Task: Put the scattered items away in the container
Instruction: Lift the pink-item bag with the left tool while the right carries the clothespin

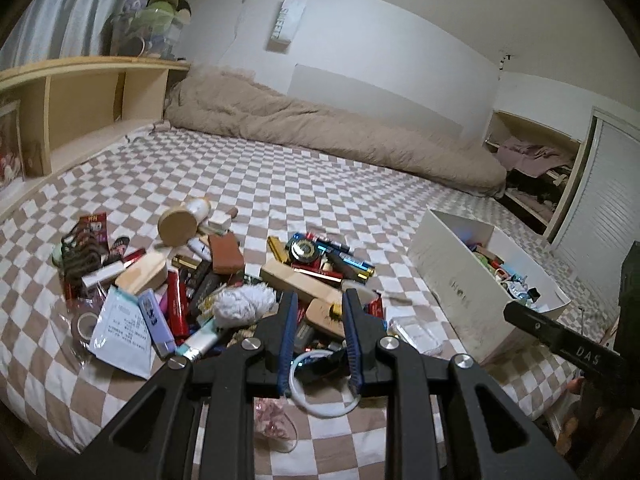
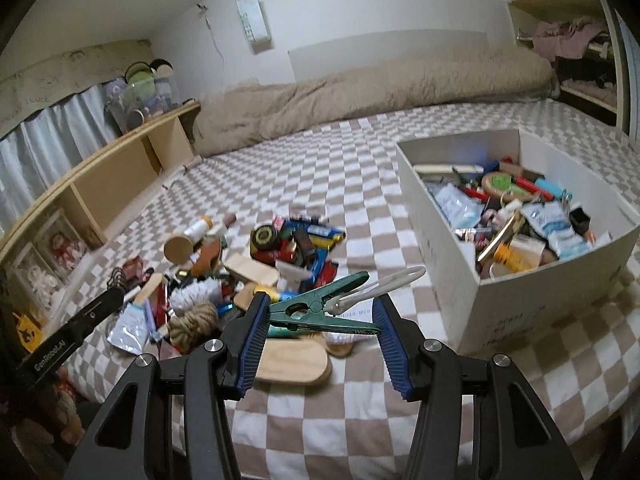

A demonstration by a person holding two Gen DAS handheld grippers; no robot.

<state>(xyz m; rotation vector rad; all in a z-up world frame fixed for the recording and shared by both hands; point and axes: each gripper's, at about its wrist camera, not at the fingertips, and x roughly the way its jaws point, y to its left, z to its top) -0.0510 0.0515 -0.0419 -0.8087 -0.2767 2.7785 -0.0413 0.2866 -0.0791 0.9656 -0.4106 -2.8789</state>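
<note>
The right claw (image 2: 320, 312) is gripping a green clothes peg (image 2: 320, 308), the left claw (image 1: 320, 312) a white ring (image 1: 320, 404); both are mid-carry, needing release over the box (image 2: 520, 300) near the bed's right edge.

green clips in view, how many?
1: the clip, held crosswise in the right gripper above the bed. Others may be buried in the pile or box.

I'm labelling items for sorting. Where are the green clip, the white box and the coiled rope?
green clip (image 2: 320, 306), right wrist view, on its hinge.
white box (image 2: 532, 304), right wrist view, on its near wall.
coiled rope (image 2: 194, 322), right wrist view, on the coil's middle.
</note>
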